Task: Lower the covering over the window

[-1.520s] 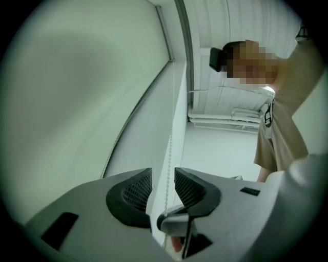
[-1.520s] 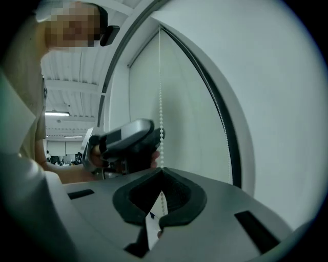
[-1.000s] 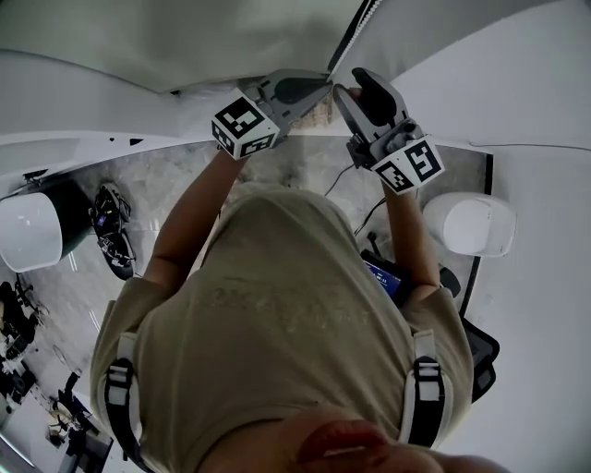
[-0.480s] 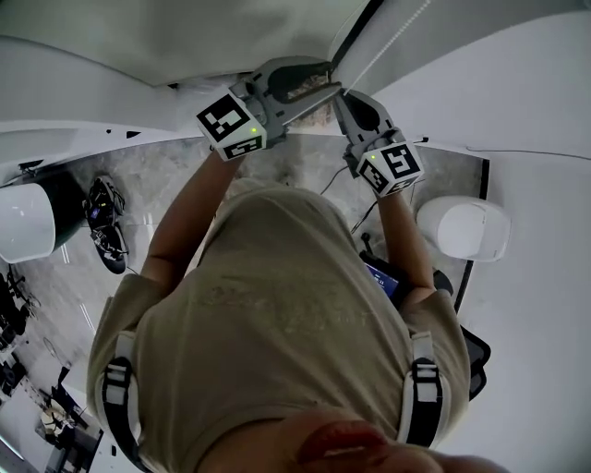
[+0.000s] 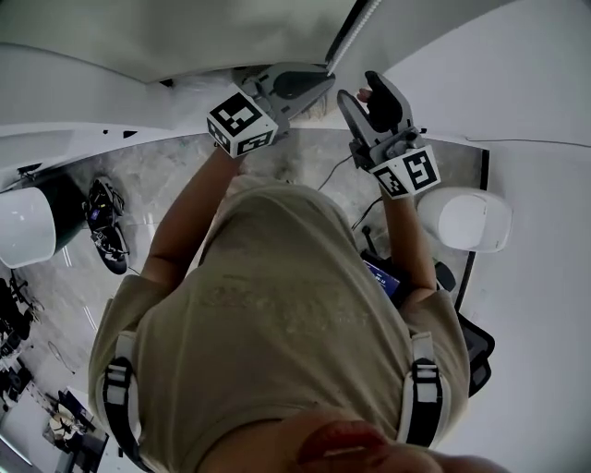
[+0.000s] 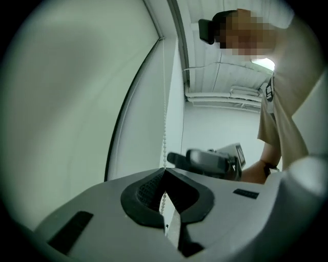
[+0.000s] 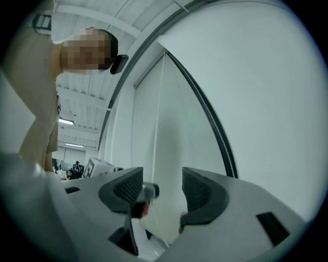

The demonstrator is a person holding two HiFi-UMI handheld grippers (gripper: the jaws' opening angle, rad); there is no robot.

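The pale roller blind [image 6: 77, 102] fills the left of the left gripper view and shows as a light panel [image 7: 179, 128] in the right gripper view. Its white bead chain [image 6: 164, 138] hangs along the window edge. My left gripper [image 6: 165, 170] is shut on that chain, which runs down between its pads. In the head view the left gripper [image 5: 319, 81] is raised by the chain [image 5: 358, 23]. My right gripper [image 5: 360, 92] is just right of it, its jaws opening. The right gripper [image 7: 162, 181] holds nothing; the chain [image 7: 160, 102] lines up with the gap, untouched.
A dark curved window frame [image 7: 205, 110] borders the blind. Below me lie a marble floor [image 5: 175, 175], a white domed thing at the left [image 5: 26, 226] and another at the right [image 5: 476, 220]. A black object [image 5: 109, 231] and cables [image 5: 369, 217] are on the floor.
The right gripper's jaws, closed by the chain half a second ago, have spread apart and the gripper has drawn slightly right and down. The left gripper stays up at the chain.
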